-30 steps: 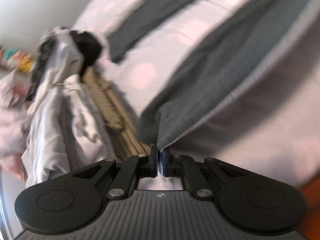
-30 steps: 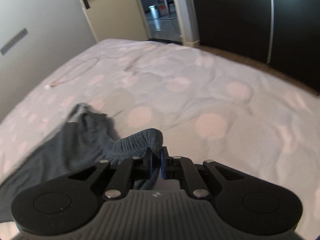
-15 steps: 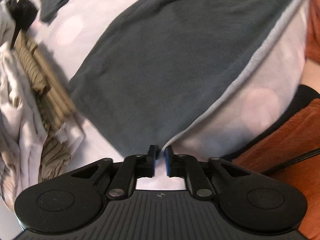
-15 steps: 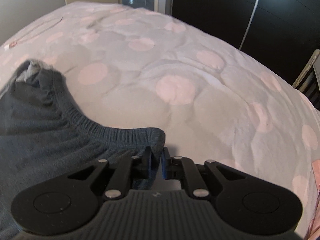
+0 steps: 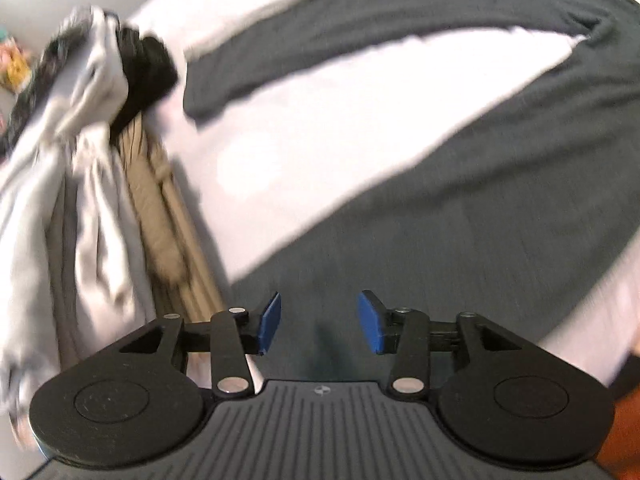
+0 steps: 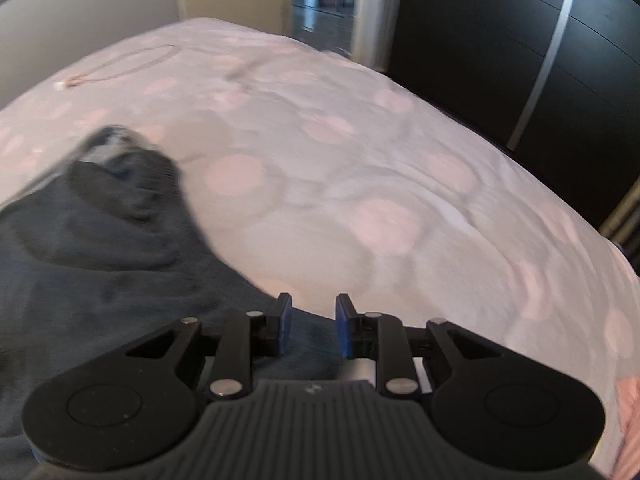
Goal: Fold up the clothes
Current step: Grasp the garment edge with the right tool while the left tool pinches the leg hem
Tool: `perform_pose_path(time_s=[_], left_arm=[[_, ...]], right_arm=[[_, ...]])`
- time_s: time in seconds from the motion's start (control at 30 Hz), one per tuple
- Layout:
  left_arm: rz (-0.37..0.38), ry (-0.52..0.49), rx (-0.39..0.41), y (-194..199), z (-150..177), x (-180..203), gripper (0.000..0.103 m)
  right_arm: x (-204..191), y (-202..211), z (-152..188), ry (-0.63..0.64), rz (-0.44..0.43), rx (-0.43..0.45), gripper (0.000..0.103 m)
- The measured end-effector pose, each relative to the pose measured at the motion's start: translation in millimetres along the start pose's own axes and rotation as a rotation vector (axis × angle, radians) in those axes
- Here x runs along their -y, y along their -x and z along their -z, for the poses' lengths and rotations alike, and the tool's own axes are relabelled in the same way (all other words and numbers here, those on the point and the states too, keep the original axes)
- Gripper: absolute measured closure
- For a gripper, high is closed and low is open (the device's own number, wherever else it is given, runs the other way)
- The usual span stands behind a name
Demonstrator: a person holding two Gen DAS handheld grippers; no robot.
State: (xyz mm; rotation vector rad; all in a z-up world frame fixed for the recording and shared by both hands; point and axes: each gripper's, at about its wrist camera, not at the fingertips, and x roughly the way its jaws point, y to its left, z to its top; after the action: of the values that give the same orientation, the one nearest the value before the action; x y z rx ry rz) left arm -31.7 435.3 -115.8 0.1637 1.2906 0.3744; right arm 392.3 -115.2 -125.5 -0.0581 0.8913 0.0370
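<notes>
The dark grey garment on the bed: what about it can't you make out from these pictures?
- Dark grey garment, whole shape: left wrist view, cut off by the frame edges and the left hand-held gripper.
- Its near hem: right wrist view, behind the right hand-held gripper.
- Its bunched far end: right wrist view, motion blur.
- Heap of pale and tan clothes: left wrist view, blurred.

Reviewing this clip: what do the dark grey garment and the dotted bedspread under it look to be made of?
The dark grey garment looks like soft matte knit, probably cotton jersey: it drapes limp, with a ribbed band near its bunched end in the right wrist view. The pale bedspread with pink dots looks like thin woven cotton, matte and finely creased. Blur leaves both uncertain.
</notes>
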Motion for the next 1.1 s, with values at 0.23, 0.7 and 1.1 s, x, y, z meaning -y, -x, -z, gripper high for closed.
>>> perform_pose_path(time_s=[0.23,0.7,1.1], left_arm=[[-0.017,-0.050,-0.039,-55,-24,11,0.061],[-0.058,0.096,-0.122,-71,-10,-26,0.103],[-0.062,-0.075,-0.042,-63,4,-25,0.049]], right_arm=[[-73,11,-7,0.184,-0.193,-0.040,0.076],[-210,19,6,0.518,-0.408,-0.084,0.072],[-280,35,33,0.752,-0.531,-0.129,0.066]])
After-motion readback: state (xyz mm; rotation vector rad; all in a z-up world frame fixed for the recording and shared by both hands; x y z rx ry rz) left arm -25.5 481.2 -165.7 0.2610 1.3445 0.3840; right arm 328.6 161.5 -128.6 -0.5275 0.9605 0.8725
